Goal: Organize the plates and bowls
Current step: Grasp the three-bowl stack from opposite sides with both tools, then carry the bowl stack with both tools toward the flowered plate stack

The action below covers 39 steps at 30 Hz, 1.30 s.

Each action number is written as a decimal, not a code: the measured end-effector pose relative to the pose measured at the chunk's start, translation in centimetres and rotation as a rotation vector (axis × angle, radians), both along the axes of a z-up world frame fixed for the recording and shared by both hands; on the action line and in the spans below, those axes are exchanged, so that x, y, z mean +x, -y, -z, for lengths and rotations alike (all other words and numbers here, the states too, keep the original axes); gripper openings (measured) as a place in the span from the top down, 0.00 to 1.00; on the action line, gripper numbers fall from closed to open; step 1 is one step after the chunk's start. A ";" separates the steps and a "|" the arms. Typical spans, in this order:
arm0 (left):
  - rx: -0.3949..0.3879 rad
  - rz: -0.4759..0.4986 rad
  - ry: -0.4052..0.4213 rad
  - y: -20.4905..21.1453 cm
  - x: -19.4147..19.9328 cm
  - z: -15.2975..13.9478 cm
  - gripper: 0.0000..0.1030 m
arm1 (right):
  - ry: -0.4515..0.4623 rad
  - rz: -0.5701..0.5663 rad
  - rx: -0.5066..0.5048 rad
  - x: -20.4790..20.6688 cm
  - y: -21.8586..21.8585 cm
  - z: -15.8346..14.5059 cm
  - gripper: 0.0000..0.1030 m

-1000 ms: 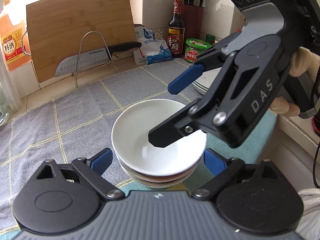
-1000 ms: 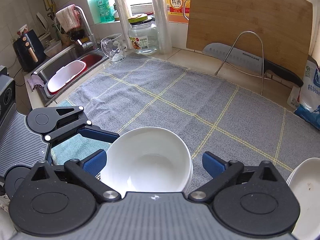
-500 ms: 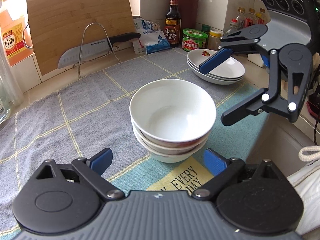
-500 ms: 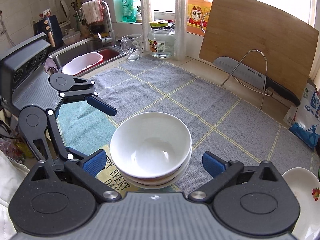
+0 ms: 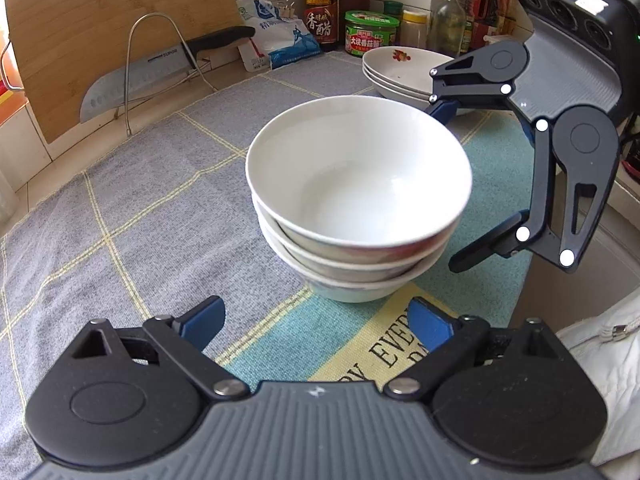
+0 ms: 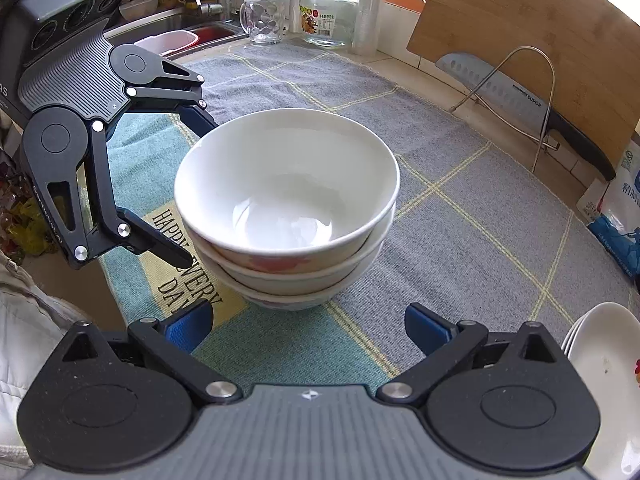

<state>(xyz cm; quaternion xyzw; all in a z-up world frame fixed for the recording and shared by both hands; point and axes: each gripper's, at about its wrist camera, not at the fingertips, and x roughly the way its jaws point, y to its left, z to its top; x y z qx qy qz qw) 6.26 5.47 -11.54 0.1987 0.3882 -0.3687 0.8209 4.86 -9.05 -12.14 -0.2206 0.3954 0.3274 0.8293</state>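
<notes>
Grey cloth (image 5: 160,208) covers the counter; the bowls (image 5: 356,200) sit stacked on it. My left gripper (image 5: 316,320) and right gripper (image 6: 308,324) both gape wide, holding nothing, flanking the stack without touching.

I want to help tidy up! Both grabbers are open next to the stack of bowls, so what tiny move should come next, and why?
Probably ease both in to hug the bowl stack. The left hand-held gripper and right hand-held gripper stand open on opposite sides of it, not yet gripping, so closing in together would likely steady it for carrying.
</notes>
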 end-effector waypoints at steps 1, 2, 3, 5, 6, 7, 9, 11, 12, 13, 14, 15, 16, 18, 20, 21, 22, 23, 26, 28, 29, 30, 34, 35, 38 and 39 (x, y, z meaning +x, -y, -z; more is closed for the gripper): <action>0.001 0.008 0.000 0.1 0.2 0.1 0.06 | -0.002 -0.002 0.002 0.2 0.0 0.1 0.00; 0.001 0.022 0.000 0.2 0.4 0.2 0.06 | -0.005 -0.007 0.002 0.4 -0.1 0.3 0.00; 0.000 0.035 0.003 0.3 0.6 0.3 0.06 | -0.001 -0.010 0.000 0.6 -0.1 0.5 0.00; -0.004 0.061 0.006 0.5 0.9 0.4 0.06 | -0.006 -0.026 -0.005 0.9 -0.3 0.8 0.00; -0.005 0.073 0.011 0.5 1.0 0.4 0.06 | -0.008 -0.031 -0.005 0.9 -0.4 1.0 0.00; -0.001 0.088 0.016 0.7 1.1 0.6 0.06 | -0.008 -0.036 -0.006 1.0 -0.4 1.0 0.00; 0.007 0.113 0.019 1.0 1.3 0.6 0.06 | -0.008 -0.050 -0.017 0.9 -0.6 1.2 0.00; 0.011 0.141 0.024 1.3 1.3 0.7 0.06 | -0.004 -0.059 -0.020 1.0 -0.7 1.2 0.00; 0.013 0.153 0.025 1.5 1.3 0.7 0.06 | -0.003 -0.063 -0.019 1.0 -0.8 1.2 0.00; 0.012 0.165 0.024 1.5 1.4 0.7 0.06 | -0.002 -0.067 -0.019 1.1 -0.8 1.2 0.00; 0.011 0.176 0.021 1.6 1.5 0.8 0.06 | 0.000 -0.072 -0.020 1.2 -0.9 1.2 0.00; 0.009 0.188 0.015 1.7 1.7 0.9 0.06 | 0.001 -0.075 -0.023 1.4 -0.9 1.2 0.00; 0.008 0.198 0.010 1.7 1.8 0.9 0.06 | 0.000 -0.079 -0.025 1.5 -1.0 1.2 0.00; 0.007 0.219 0.007 1.7 1.9 1.0 0.06 | -0.006 -0.090 -0.027 1.6 -1.0 1.2 0.00; 0.008 0.242 0.006 1.9 2.0 1.0 0.07 | -0.011 -0.103 -0.028 1.8 -1.1 1.2 0.01; 0.008 0.248 0.001 1.9 2.1 1.1 0.07 | -0.017 -0.110 -0.029 1.9 -1.2 1.2 0.02; 0.007 0.254 -0.008 2.0 2.3 1.1 0.07 | -0.024 -0.116 -0.029 2.0 -1.2 1.2 0.05; 0.006 0.264 -0.013 2.0 2.4 1.1 0.08 | -0.029 -0.122 -0.028 2.1 -1.3 1.1 0.05; 0.004 0.290 -0.018 2.1 2.5 1.1 0.09 | -0.040 -0.132 -0.030 2.1 -1.4 1.0 0.09; 0.002 0.303 -0.024 2.2 2.5 1.2 0.10 | -0.049 -0.136 -0.033 2.1 -1.5 0.9 0.13; 0.001 0.312 -0.026 2.2 2.5 1.2 0.11 | -0.053 -0.140 -0.034 2.1 -1.5 0.8 0.15; 0.000 0.319 -0.028 2.3 2.6 1.2 0.11 | -0.056 -0.143 -0.035 2.0 -1.6 0.8 0.16; -0.008 0.347 -0.035 2.0 2.7 1.1 0.11 | -0.065 -0.143 -0.041 2.1 -1.8 0.7 0.17; -0.013 0.352 -0.038 1.9 2.7 1.0 0.11 | -0.069 -0.141 -0.041 2.1 -1.8 0.6 0.17; -0.020 0.366 -0.041 1.6 2.7 0.8 0.11 | -0.074 -0.142 -0.047 2.2 -1.8 0.6 0.17; -0.025 0.369 -0.041 1.5 2.7 0.7 0.11 | -0.074 -0.143 -0.048 2.2 -1.9 0.5 0.17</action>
